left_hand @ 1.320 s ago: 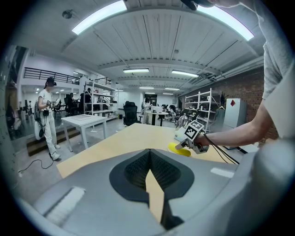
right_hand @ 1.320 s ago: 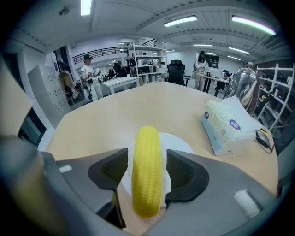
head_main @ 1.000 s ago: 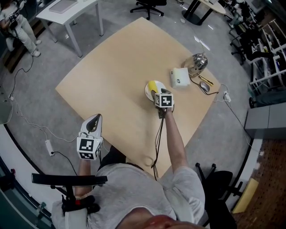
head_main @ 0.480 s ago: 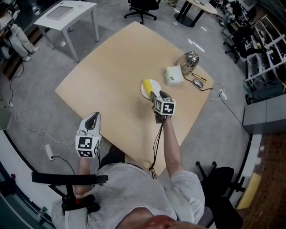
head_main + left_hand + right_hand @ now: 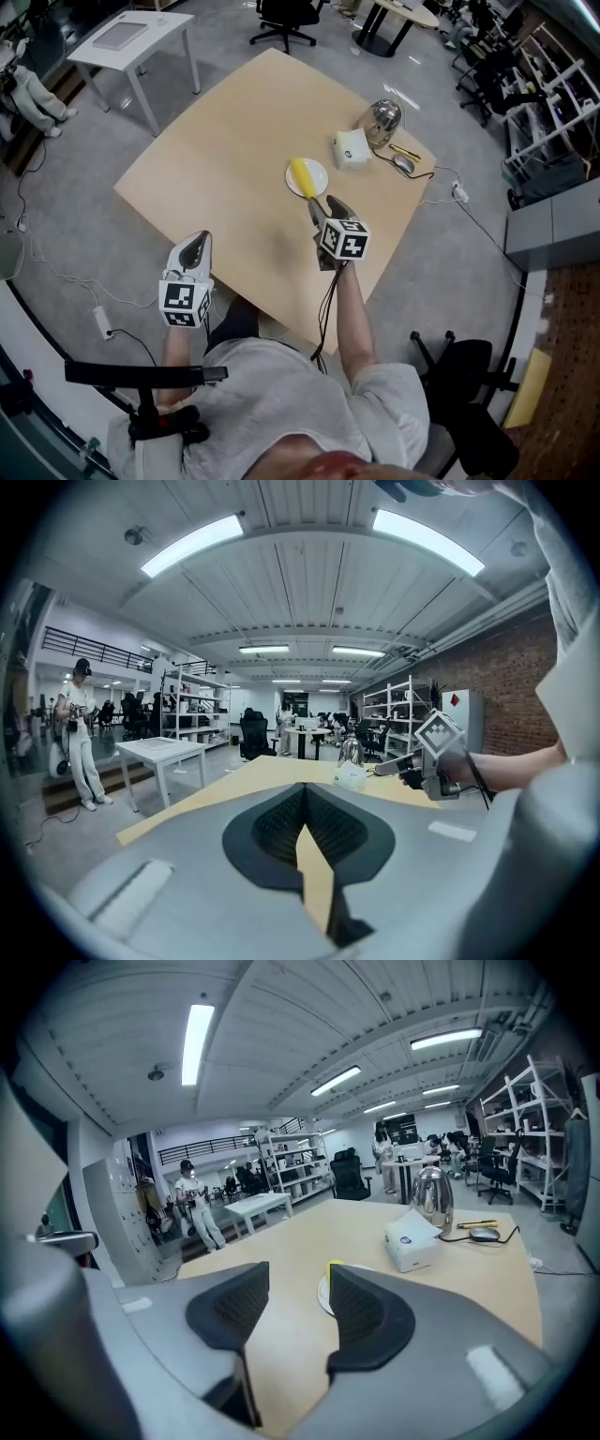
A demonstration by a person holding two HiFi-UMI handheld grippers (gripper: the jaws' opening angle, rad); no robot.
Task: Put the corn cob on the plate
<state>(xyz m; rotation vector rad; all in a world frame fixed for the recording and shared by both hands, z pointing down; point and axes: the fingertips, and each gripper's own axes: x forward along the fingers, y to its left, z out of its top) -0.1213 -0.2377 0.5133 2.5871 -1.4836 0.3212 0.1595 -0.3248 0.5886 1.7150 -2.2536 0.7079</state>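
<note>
The corn cob [image 5: 304, 174] lies on the small white plate [image 5: 317, 185], which stands on the wooden bench [image 5: 216, 159]. The right claw [image 5: 324, 210] hangs over the bench just beside the plate, on the person's side, and does not touch it. Its jaws stand rather wide apart, they have just been closing, and nothing is between them. In the right gripper view a yellow end of the cob shows beyond the jaws. The left claw [image 5: 194, 249] is near the bench's closer edge, well apart from the plate, and its jaws are together with nothing in them. Beyond the plate are a white box [image 5: 351, 148], a steel kettle [image 5: 382, 120] and a computer mouse [image 5: 403, 164].
</note>
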